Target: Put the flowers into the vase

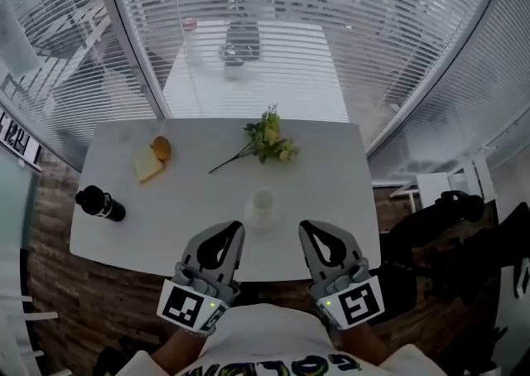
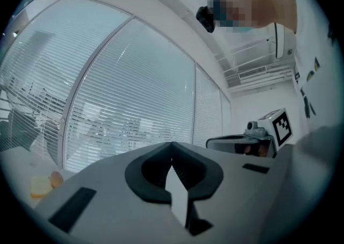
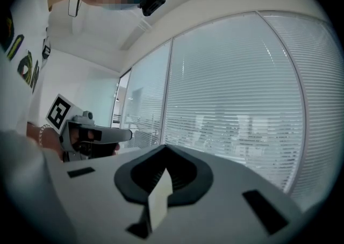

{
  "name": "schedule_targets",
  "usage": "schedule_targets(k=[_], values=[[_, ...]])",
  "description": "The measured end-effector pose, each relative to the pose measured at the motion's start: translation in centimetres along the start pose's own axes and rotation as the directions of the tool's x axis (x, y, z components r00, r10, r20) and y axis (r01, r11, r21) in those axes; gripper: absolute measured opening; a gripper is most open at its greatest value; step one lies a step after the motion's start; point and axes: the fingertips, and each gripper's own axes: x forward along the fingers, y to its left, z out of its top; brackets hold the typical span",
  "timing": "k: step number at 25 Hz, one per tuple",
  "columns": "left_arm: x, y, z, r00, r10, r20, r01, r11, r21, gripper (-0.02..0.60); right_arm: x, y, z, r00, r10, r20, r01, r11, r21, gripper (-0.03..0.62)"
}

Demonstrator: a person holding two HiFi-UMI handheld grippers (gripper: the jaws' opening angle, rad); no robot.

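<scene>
A small bunch of yellow-green flowers [image 1: 269, 141] lies on the white table [image 1: 331, 192], its long stem pointing down-left. The white vase [image 1: 261, 208] stands upright nearer the front edge, apart from the flowers. My left gripper [image 1: 235, 226] and right gripper [image 1: 305, 226] hover side by side over that front edge, the vase just ahead between them. Both are shut with nothing held. In the left gripper view the shut jaws of the left gripper [image 2: 172, 144] point at the window blinds. The right gripper view shows the right gripper [image 3: 165, 146] the same way. Neither gripper view shows flowers or vase.
A slice of bread [image 1: 147, 167] and an orange [image 1: 161, 148] lie at the table's left, with a black bottle [image 1: 100, 204] on its side near the left front corner. Glass walls with blinds stand behind the table. A black chair [image 1: 447, 233] stands at the right.
</scene>
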Motion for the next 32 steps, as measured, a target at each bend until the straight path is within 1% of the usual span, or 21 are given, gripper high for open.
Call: schedule_targets(k=[6,13,20,24,32], values=[[2.6,4.5,0.9,1.000,-0.031,-0.007,0.031,1.000,0.003,0.012,5.2,-1.0,0.6,1.000,-0.015,-0.015,0.015,1.000,-0.008,0.011],[4.7,7.2,0.3,0.999,-0.046,-0.022,0.046,0.999,-0.001,0.012,8.2,-2.2,0.0,0.999,-0.033,-0.023,0.033,0.999,-0.004,0.011],[6.4,8.2,-0.4,0.999,-0.039,-0.033,0.039,0.999,-0.009,0.012,9.4,-3.7,-0.6,0.999,-0.034,-0.027,0.034,0.999,0.004,0.011],[8.1,7.8,-0.6,0.998,-0.034,-0.049,0.033,0.999,-0.008,0.012,9.3,-5.3,-0.9,0.999,-0.026,-0.026,0.026,1.000,0.012,0.011],[10.7,7.0,-0.9,0.998,0.005,-0.056,-0.005,1.000,-0.007,0.012,8.7,-8.5,-1.3,1.000,-0.006,-0.028,0.007,1.000,0.030,0.011]])
